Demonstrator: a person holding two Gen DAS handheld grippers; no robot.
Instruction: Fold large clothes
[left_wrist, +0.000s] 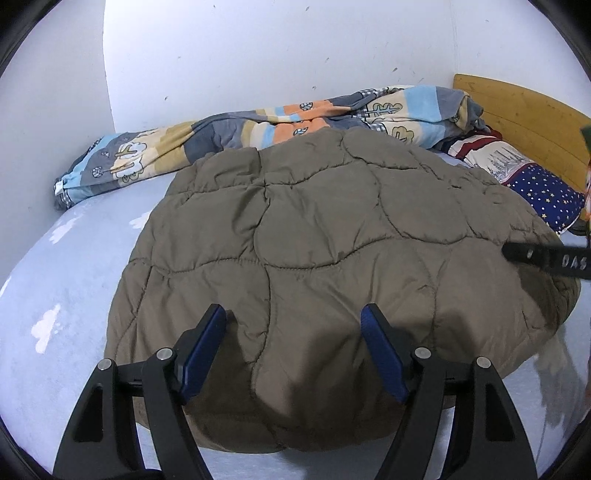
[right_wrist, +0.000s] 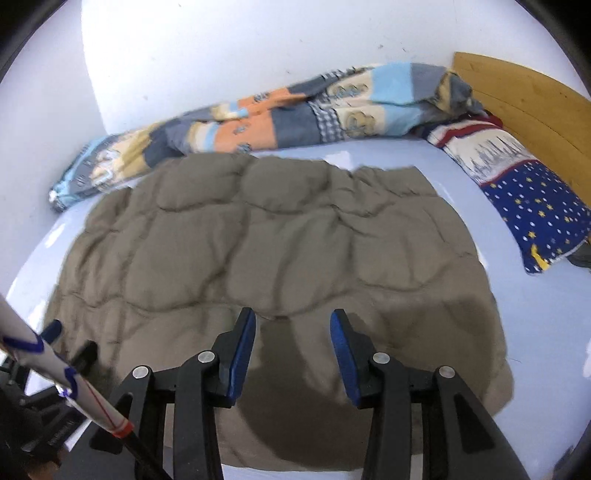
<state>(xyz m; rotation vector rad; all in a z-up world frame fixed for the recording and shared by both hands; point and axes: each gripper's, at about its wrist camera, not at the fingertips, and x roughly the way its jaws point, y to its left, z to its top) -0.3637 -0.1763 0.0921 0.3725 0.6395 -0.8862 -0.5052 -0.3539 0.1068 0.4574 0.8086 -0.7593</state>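
Both claws, left (left_wrist: 295, 314) and right (right_wrist: 292, 319), angled down, agape over jacket (left_wrist: 332, 229).

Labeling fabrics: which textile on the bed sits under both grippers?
The brown quilted garment, spread flat mid-bed. The striped patchwork blanket is bunched along the wall; the star-print pillow lies by the headboard.

A pale-sheeted bed (right_wrist: 535, 332) is sitting against white walls (right_wrist: 258, 55), a wooden headboard (right_wrist: 517, 96) standing at its end.

We count one brown quilted jacket (left_wrist: 325, 236), one patterned duvet (left_wrist: 258, 129), one star-print pillow (right_wrist: 524, 192), two hand-held grippers.
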